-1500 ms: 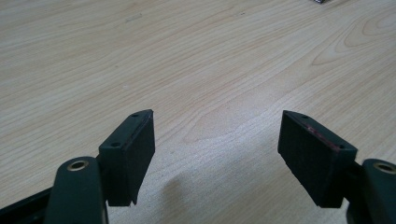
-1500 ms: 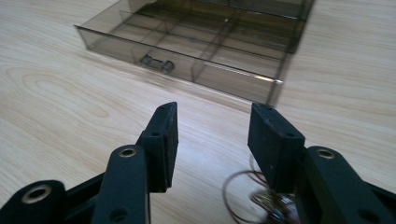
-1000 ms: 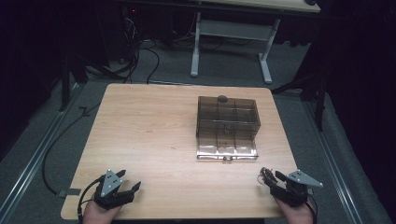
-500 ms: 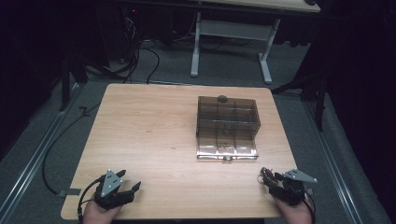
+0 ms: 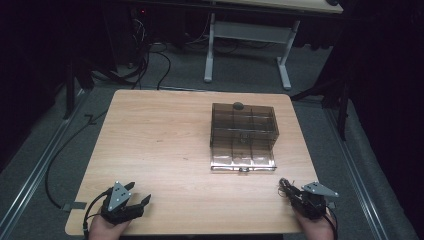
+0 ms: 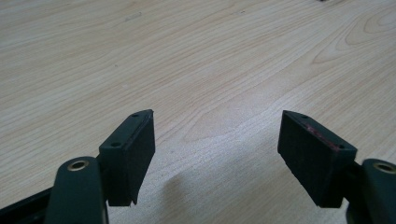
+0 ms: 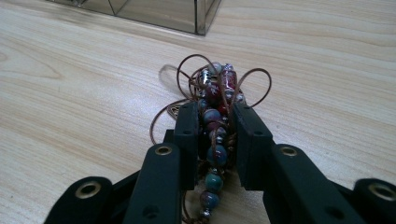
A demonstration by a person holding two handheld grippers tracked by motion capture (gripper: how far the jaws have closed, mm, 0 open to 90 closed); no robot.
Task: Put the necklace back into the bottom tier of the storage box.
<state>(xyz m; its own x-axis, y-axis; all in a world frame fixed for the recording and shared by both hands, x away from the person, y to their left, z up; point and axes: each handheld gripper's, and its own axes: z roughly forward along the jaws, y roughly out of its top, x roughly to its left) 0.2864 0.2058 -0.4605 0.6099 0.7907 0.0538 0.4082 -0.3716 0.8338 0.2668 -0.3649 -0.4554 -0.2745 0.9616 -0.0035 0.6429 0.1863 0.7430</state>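
Right gripper [image 5: 289, 192] shifted slightly nearer table edge, clamped on beaded bracelet [image 7: 215, 107]; left gripper [image 5: 139, 194] unmoved, spread apart.

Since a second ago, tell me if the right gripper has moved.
Yes. The right gripper, shut on the beads, has drawn back slightly toward the table's near edge, away from the box.

No readable text, label, brand, number or sign appears anywhere in these pictures. The wooden table [image 5: 165, 150] carries only its grain, the clear compartment box [image 5: 243, 135] toward the far right bears no lettering, and the black jaws in both gripper views are unmarked.
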